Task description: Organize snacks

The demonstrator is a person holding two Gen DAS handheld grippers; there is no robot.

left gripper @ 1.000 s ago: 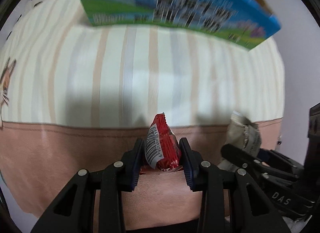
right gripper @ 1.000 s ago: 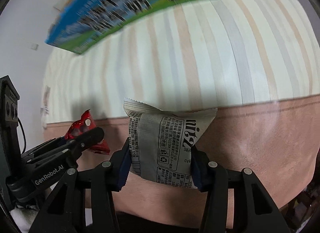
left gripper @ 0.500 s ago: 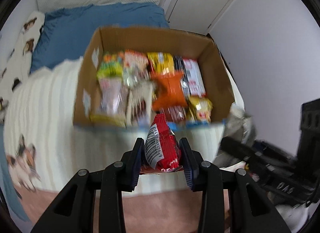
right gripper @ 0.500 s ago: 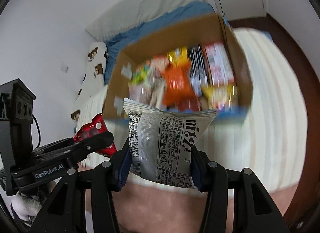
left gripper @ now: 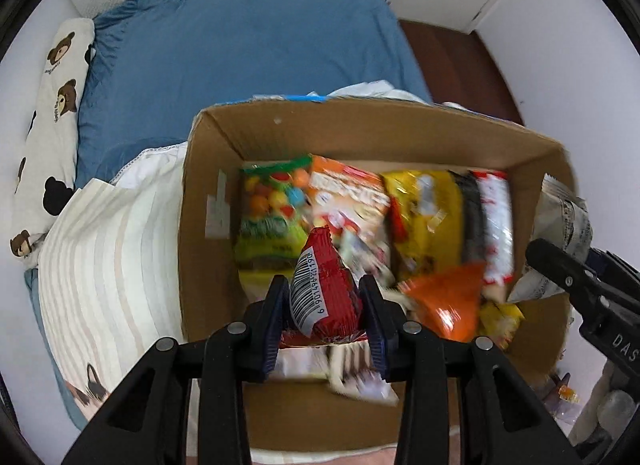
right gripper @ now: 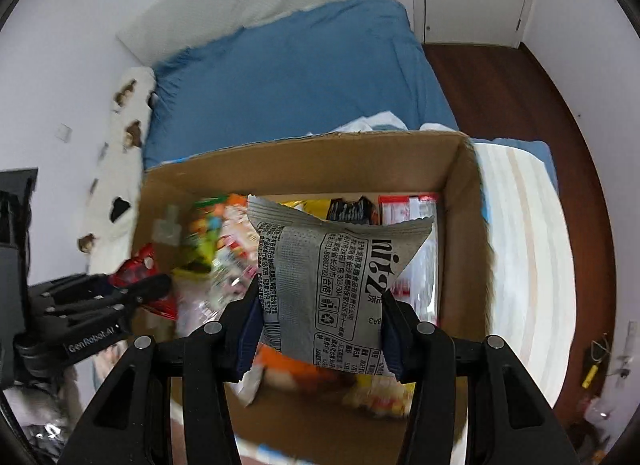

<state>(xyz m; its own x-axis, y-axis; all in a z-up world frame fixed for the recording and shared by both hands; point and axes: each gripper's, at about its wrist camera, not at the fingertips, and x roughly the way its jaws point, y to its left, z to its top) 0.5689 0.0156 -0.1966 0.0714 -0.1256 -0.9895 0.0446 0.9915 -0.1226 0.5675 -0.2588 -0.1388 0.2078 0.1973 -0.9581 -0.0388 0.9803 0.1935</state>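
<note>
1. Left gripper (left gripper: 325, 307), lower centre of the left wrist view: the fingers (left gripper: 276, 305) are narrow and clamp a small red packet (left gripper: 320, 289) with a white barcode label. The grip matches the earlier frames.
2. Right gripper (right gripper: 318, 315), lower centre of the right wrist view: the fingers (right gripper: 250, 315) pinch a grey printed snack pouch (right gripper: 332, 273) by its lower half, the crimped top edge pointing up the frame. This grip is likewise unchanged.
3. Cardboard box (left gripper: 208, 225): it now fills the middle of both views, seen from above. A second ago only its printed outer side showed at the top of the frame, above striped bedding; half a second ago it sat higher and smaller.
4. Box contents, blurred: a green candy bag (left gripper: 272, 209), an orange-and-white pack (left gripper: 348, 197), a yellow bag (left gripper: 424, 209), a red-and-white pack (left gripper: 496, 225) and an orange pouch (left gripper: 448, 301) lie side by side.
5. Both held items now hang over the open box, the red packet above its left part, the grey pouch above its middle and right.
6. Surroundings: the box rests on a bed with a striped cream blanket (left gripper: 108, 257) at left, a blue cover (left gripper: 240, 45) above, and a bear-print pillow (left gripper: 52, 113) at far left.
</note>
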